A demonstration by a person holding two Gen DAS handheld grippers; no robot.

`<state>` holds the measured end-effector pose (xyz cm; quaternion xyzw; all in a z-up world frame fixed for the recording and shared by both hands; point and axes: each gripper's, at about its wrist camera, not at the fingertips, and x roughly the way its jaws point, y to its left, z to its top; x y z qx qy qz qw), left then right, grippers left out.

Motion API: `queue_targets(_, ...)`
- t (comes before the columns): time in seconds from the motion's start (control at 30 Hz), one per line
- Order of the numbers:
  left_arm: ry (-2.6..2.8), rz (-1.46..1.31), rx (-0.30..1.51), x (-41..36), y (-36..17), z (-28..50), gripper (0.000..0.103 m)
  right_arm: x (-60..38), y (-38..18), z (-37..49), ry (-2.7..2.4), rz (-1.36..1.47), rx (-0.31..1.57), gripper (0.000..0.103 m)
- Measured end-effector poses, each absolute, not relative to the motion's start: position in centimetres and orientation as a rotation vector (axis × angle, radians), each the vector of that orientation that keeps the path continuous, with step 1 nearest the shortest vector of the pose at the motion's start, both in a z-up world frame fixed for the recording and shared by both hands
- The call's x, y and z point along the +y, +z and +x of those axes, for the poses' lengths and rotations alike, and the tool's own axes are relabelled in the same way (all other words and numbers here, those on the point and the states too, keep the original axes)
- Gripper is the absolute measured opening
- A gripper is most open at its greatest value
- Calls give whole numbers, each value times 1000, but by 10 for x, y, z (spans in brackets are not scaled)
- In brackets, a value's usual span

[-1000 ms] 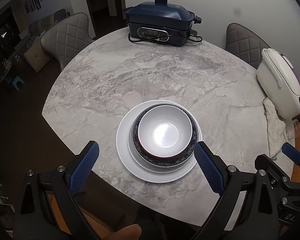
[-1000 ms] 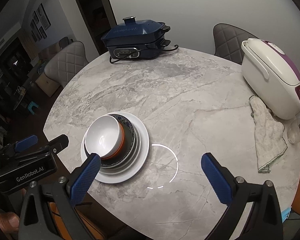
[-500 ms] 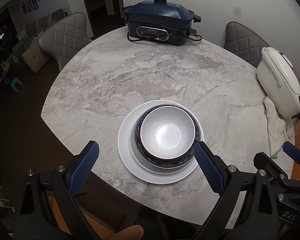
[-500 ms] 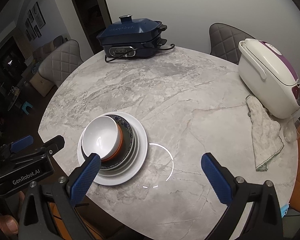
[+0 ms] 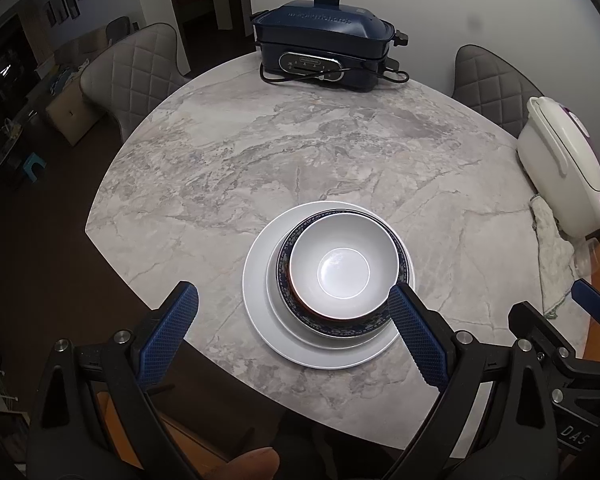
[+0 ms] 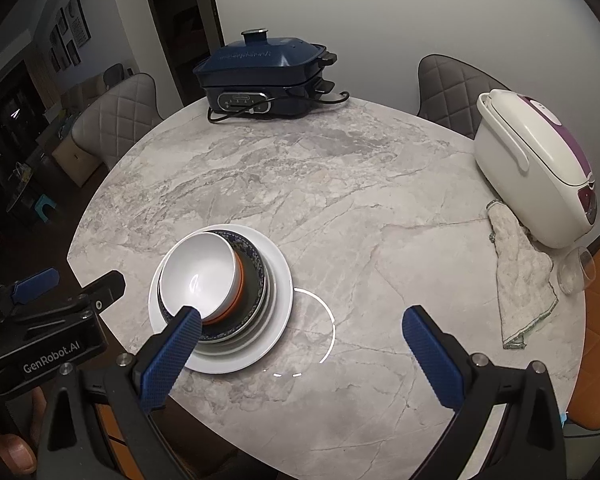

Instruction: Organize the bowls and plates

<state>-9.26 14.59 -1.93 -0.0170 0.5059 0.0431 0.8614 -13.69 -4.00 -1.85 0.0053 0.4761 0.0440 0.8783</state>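
Stack drifting lower in left view across last second, table tilting: both grippers pulling up and back, nothing lifted. Reads as stacking finished, retreat under way.

Left gripper (image 5: 292, 320) jaws wide apart, empty, above near table (image 5: 220, 168) edge. Right gripper (image 6: 300, 336) also spread, empty.

Count: one white plate (image 5: 260, 300) at base, one blue-patterned bowl (image 5: 288, 280) on it, one white bowl (image 5: 342, 268) with orange outside nested on top, at table's 6 o'clock.

Electric cooker (image 5: 324, 48) at 12, rice cooker (image 6: 536, 168) at 3, one cloth (image 6: 520, 272).

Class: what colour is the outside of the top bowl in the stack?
Orange outside, white inside: the top bowl shows its orange wall best in the right wrist view.
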Motion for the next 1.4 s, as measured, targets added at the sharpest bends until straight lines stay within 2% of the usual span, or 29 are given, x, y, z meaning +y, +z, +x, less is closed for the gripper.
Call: queue_targets(1.4, 104, -47, 1068, 146, -21, -97, 97, -28, -17, -136, 87, -9, 1000, 103)
